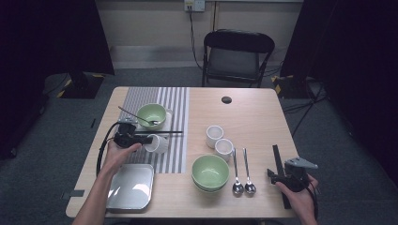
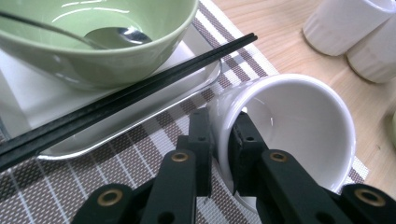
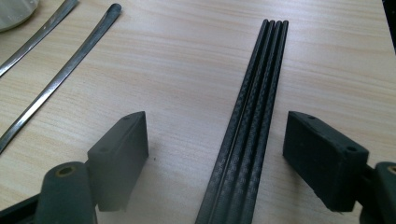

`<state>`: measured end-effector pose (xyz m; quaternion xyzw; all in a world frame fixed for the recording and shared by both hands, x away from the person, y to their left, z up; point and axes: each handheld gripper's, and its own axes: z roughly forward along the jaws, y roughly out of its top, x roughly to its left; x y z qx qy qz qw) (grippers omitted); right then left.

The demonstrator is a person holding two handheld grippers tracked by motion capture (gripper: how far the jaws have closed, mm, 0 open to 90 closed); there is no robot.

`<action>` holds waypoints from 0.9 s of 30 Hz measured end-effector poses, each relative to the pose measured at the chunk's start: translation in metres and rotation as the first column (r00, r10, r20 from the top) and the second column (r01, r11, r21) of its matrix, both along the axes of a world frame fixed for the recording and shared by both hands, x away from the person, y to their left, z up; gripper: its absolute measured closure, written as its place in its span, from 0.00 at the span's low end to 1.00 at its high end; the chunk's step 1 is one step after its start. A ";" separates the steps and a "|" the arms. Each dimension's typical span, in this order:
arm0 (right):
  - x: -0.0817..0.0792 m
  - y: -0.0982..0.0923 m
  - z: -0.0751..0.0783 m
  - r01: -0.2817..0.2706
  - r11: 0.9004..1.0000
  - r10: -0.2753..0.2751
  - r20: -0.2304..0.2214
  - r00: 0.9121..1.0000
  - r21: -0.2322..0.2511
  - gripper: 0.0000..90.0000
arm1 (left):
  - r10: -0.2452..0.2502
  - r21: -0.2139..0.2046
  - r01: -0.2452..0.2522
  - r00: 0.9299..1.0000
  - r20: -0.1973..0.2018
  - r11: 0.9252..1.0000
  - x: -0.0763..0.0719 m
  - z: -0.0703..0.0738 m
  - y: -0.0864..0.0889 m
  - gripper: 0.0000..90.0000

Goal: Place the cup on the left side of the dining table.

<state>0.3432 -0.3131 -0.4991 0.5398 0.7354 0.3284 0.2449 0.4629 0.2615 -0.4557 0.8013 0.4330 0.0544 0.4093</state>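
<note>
White cup [image 2: 299, 126] on grey-and-white striped placemat [image 1: 174, 104], checked brown/white up close. Pale green bowl [image 1: 152, 114] w/ silver spoon [image 2: 88, 35]; black chopsticks [image 2: 140, 91] across silver tray [image 2: 140, 128]. Second green bowl [image 1: 210, 170], two white cups [image 1: 219, 140], steel spoons [image 1: 243, 176], light wood table [image 1: 253, 117]. Black jaws throughout.

— What is seen between the jaws of the right gripper [image 3: 217, 158]?
— A bundle of black chopsticks [image 3: 254, 116] is laid flat on the table [image 3: 187, 70]; the jaws are held wide apart, neither touching it.
— And to the left?
— Two spoon handles [image 3: 65, 70] are seen, well apart from the chopsticks.
</note>
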 end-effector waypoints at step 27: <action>0.000 0.000 0.000 0.000 1.000 0.000 0.000 1.000 0.000 0.24 | -0.006 -0.058 0.007 1.000 0.022 0.998 0.010 0.006 -0.018 0.78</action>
